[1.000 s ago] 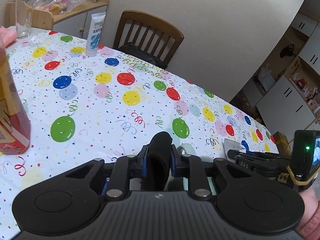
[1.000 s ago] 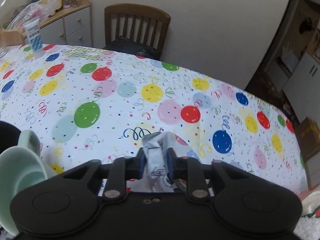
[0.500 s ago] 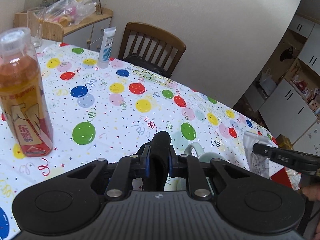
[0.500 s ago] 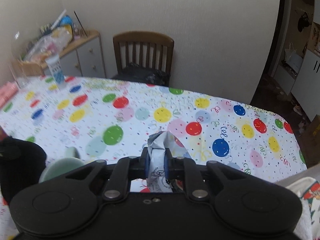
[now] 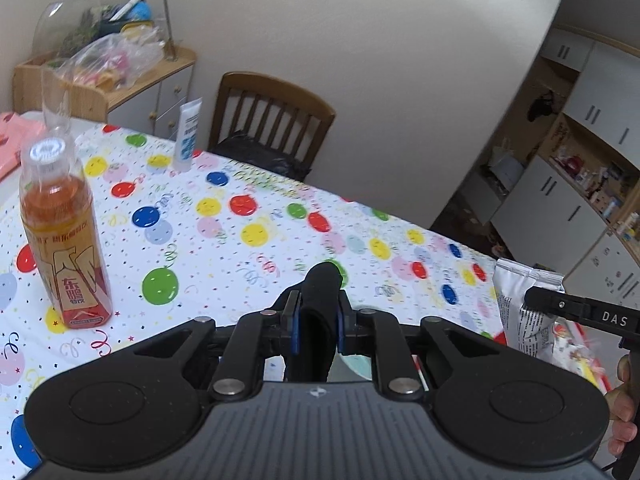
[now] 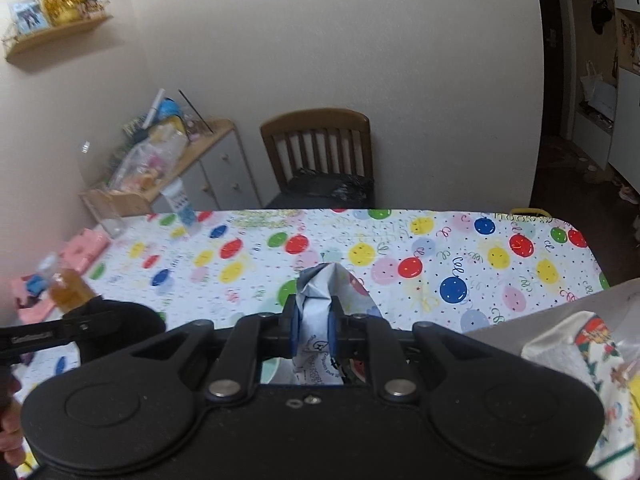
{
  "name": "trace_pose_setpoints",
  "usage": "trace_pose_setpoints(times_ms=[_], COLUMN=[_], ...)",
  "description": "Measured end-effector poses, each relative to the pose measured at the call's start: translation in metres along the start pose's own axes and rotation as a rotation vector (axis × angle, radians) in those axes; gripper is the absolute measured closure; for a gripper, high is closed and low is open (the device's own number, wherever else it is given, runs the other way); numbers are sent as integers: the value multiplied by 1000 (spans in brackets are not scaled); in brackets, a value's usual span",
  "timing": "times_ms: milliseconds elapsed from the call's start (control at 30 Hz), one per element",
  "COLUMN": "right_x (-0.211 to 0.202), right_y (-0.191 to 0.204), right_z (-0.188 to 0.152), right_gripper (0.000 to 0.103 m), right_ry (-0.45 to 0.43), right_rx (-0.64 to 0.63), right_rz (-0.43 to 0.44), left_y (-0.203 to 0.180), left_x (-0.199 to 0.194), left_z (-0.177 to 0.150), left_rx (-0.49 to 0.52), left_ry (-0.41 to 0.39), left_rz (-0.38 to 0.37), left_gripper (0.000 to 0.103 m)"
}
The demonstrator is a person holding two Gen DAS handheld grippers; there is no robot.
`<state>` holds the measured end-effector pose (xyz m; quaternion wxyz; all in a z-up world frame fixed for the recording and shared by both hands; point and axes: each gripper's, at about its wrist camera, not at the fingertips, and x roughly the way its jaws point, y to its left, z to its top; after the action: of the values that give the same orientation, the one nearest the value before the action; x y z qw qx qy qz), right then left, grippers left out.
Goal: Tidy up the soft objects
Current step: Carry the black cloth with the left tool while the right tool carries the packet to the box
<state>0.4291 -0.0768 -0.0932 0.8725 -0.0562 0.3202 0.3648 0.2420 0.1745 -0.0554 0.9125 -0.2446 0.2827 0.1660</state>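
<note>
Left wrist view: left tool [image 5: 316, 326] pinches a black soft fabric roll [image 5: 318, 308]; keep that squeeze firm, clearing the tall orange drink bottle [image 5: 60, 236] leftward. Right tool [image 6: 314, 328] pinches a crumpled white printed packet [image 6: 316, 320]; the balloon-print counter [image 6: 440, 248] offers room before its far edge.

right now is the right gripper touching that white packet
Touching. In the right wrist view the right gripper has its blue pads pressed on both sides of the white packet, which is pinched and crumpled between them.
</note>
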Motion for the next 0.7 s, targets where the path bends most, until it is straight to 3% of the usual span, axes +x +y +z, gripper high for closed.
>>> trace_pose_setpoints(times_ms=[367, 700], right_x=[-81, -133], right_y=[-18, -69], right_z=[-2, -8], right_gripper=[91, 91], right_ry=[-58, -109], right_rx=[39, 70], right_rz=[43, -23], left_y=[-72, -153], left_x=[-45, -43], left_z=[1, -5], left_rx=[85, 141], left_ry=[-33, -13], left_rz=[-147, -269], left_gripper=[88, 88])
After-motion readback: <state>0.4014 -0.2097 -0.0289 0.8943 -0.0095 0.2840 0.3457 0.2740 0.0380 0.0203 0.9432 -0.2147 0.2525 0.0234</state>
